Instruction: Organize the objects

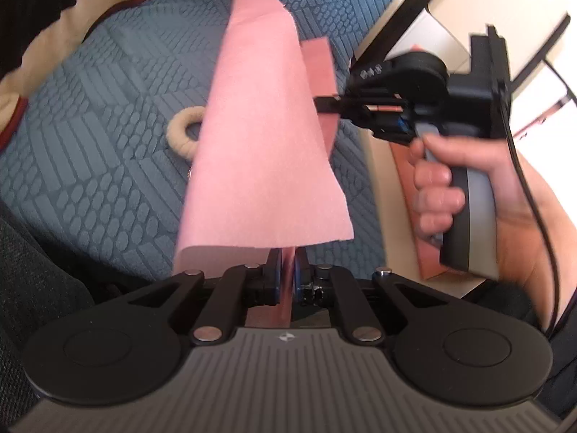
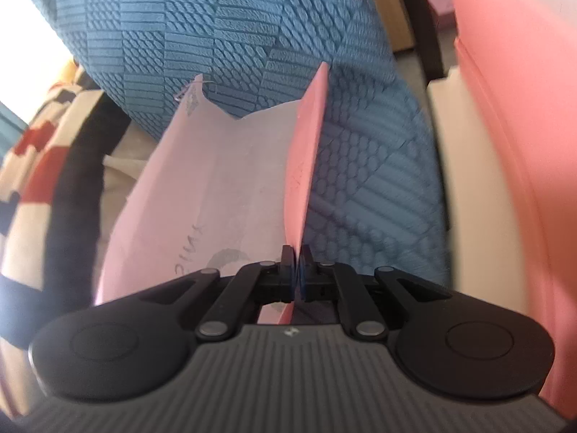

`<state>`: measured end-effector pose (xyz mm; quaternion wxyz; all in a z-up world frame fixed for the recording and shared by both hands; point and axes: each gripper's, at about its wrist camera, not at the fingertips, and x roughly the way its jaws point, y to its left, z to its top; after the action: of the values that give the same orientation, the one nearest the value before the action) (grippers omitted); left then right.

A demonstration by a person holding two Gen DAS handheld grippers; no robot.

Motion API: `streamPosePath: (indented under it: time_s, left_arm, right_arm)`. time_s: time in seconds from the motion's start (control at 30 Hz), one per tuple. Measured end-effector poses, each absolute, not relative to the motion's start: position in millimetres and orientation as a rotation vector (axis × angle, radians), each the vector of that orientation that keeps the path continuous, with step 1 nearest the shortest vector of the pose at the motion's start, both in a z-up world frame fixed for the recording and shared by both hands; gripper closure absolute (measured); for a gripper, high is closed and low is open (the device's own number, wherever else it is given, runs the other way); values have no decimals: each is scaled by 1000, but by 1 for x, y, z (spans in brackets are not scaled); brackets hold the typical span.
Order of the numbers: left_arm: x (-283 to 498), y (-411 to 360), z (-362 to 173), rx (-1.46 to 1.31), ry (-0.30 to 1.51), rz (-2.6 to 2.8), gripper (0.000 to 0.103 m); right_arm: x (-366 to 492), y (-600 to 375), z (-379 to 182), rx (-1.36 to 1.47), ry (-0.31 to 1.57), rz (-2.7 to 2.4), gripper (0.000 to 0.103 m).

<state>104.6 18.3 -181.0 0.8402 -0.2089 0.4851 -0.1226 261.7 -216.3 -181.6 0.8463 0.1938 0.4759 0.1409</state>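
Note:
A pink cloth (image 1: 259,137) hangs in the air above a blue quilted bed cover (image 1: 101,137). My left gripper (image 1: 287,252) is shut on the cloth's near edge. My right gripper (image 1: 324,104) comes in from the right, held by a hand (image 1: 468,195), and is shut on the cloth's far side. In the right wrist view my right gripper (image 2: 297,252) pinches the pink cloth (image 2: 306,151) edge-on, with a paler pink fold (image 2: 202,195) spreading to the left and more pink cloth (image 2: 512,108) blurred at the right.
A cream fabric ring (image 1: 180,133) lies on the bed cover behind the cloth. A cream and dark red blanket (image 1: 21,72) lies at the left. White furniture (image 1: 468,18) stands at the upper right. A patterned blanket (image 2: 32,166) shows at the left of the right wrist view.

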Motion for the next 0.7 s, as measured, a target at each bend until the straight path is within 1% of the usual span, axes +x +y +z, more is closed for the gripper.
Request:
streamPosePath:
  time_s: [0.17, 0.33, 0.5, 0.7]
  left_arm:
    - [106, 30, -186, -587, 1045, -286, 94]
    - [112, 39, -197, -683, 1077, -290, 95]
    - [114, 44, -198, -723, 1085, -272, 94]
    - [115, 44, -197, -736, 1095, -259, 94]
  right_arm:
    - [252, -222, -171, 331, 972, 227, 97]
    - [254, -223, -175, 318, 988, 212, 97]
    - [256, -221, -177, 306, 988, 213, 97]
    - [252, -219, -176, 295, 969, 207, 94]
